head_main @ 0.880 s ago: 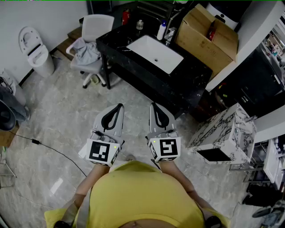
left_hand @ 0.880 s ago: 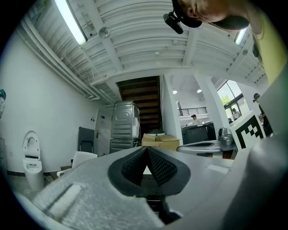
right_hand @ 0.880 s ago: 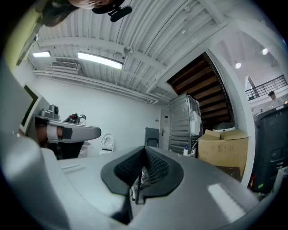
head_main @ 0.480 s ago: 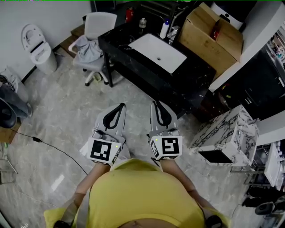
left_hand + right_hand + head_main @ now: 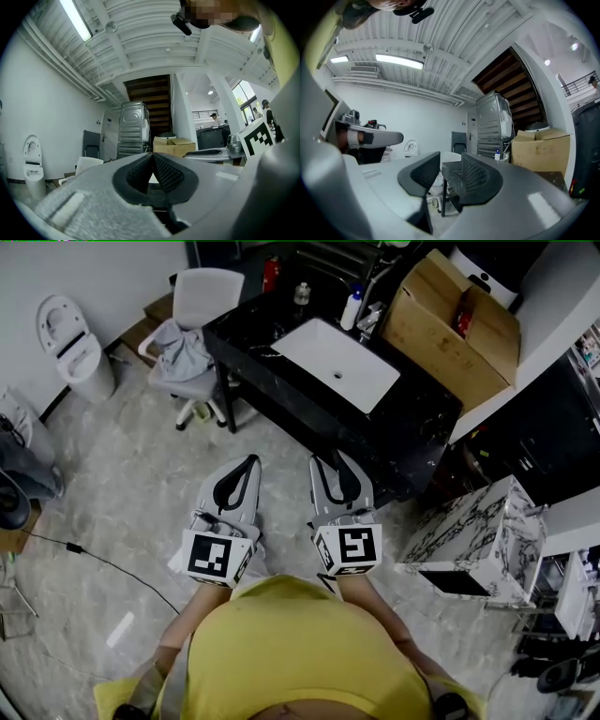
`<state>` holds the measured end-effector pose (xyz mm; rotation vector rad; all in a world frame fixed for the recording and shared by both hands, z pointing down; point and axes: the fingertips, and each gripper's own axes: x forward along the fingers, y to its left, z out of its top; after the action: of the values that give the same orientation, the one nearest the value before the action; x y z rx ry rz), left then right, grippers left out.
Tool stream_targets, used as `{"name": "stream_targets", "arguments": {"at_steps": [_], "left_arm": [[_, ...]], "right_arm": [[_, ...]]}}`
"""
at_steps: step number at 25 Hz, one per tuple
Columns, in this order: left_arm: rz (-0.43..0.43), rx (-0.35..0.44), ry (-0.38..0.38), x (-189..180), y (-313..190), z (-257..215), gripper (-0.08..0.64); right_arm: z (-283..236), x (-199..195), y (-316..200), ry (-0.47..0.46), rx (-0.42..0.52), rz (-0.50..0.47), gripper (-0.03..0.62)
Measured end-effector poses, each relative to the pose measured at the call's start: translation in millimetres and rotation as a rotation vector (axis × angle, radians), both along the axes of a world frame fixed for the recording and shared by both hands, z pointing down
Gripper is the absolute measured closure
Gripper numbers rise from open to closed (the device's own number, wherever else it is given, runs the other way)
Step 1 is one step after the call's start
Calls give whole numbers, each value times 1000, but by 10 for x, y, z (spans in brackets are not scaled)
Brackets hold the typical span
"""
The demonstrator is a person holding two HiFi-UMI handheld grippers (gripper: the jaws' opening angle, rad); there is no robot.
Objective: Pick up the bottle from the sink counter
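Observation:
A white bottle with a blue cap (image 5: 352,307) (image 5: 497,155) stands at the back of the black sink counter (image 5: 412,418), beside the tap. A smaller bottle (image 5: 302,292) stands further left on the same back edge. My left gripper (image 5: 249,461) (image 5: 152,157) is shut and empty, its jaw tips meeting. My right gripper (image 5: 333,461) (image 5: 450,164) is open with a narrow gap and nothing in it. Both are held side by side over the floor, well short of the counter and pointing towards it.
A white basin (image 5: 337,362) is set in the counter. A cardboard box (image 5: 450,329) stands to the counter's right and a marble-patterned cabinet (image 5: 478,531) nearer on the right. To the left are a white chair (image 5: 202,306) with cloth on it and a toilet (image 5: 73,338). A cable (image 5: 103,563) lies on the floor.
The sink counter has drifted slightly lower and nearer in the head view. Both grippers keep their place in front of the person's body, still empty.

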<state>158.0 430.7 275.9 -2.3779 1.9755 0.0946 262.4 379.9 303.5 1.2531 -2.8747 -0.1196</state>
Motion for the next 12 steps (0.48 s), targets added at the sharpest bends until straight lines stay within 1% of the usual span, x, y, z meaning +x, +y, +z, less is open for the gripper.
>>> {"name": "stream_targets", "arguments": {"at_steps": [3, 6, 9, 12], "left_arm": [[5, -10, -5, -199, -323, -6, 554], [21, -36, -15, -417, -663, 13, 554], [48, -9, -7, -630, -1035, -3, 554], [77, -9, -7, -838, -1380, -8, 554]], "right_arm": [[38, -201, -314, 7, -13, 7, 446], [44, -426, -655, 9, -23, 26, 443], [38, -657, -1001, 14, -25, 46, 440], [27, -876, -1329, 17, -26, 69, 439]]}}
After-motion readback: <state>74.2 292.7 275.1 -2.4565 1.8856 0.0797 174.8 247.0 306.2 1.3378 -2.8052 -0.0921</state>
